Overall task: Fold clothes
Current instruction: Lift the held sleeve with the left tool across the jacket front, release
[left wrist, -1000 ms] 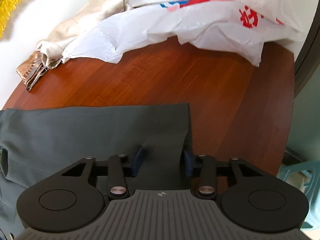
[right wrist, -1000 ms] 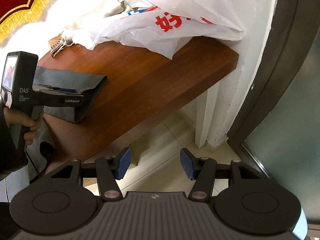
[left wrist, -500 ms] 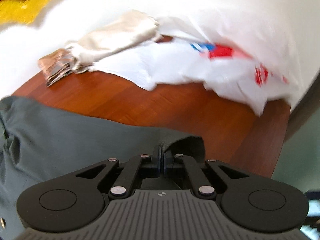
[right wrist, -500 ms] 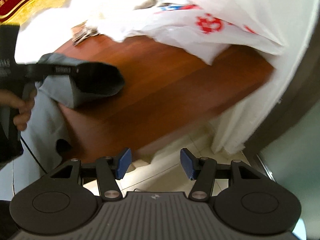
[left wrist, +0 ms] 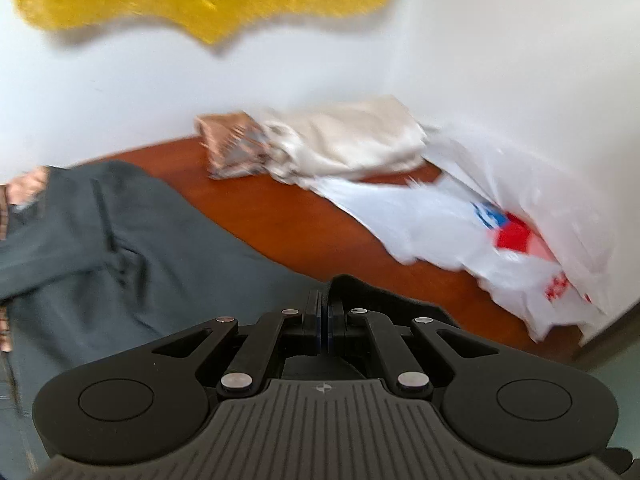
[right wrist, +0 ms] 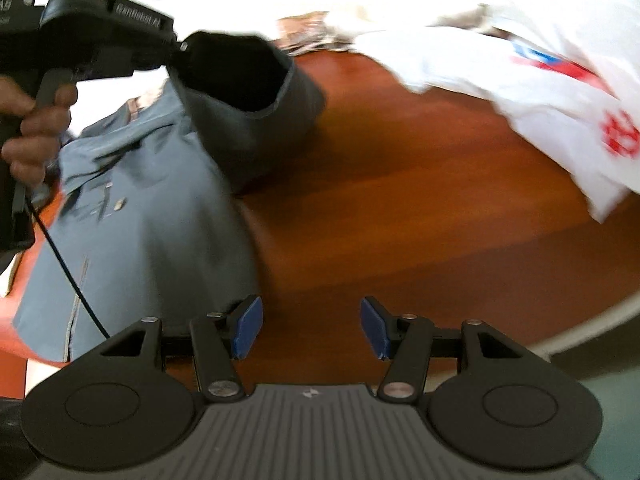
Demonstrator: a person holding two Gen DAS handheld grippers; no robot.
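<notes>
Home (wooden table (right wrist: 420, 200), shopping bags (left wrist: 460, 220))

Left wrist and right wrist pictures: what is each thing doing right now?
Grey-green cloth garment: one end lifted off the table, the rest lying flat.
Left gripper: jaws shut on the garment's edge.
Right gripper: jaws open, nothing between them.
White plastic bag: crumpled, lying on the table.
Cream cloth: bunched.

My right claw (right wrist: 311, 328) has a matte black body, ribbed grey housing, two round discs, silver screw heads on its black linkage arms, and blue pads on its fingers (right wrist: 248, 327). My left claw (left wrist: 323, 316) matches it; from the right camera its pistol-grip handle carries white lettering and a thin black cable.
</notes>
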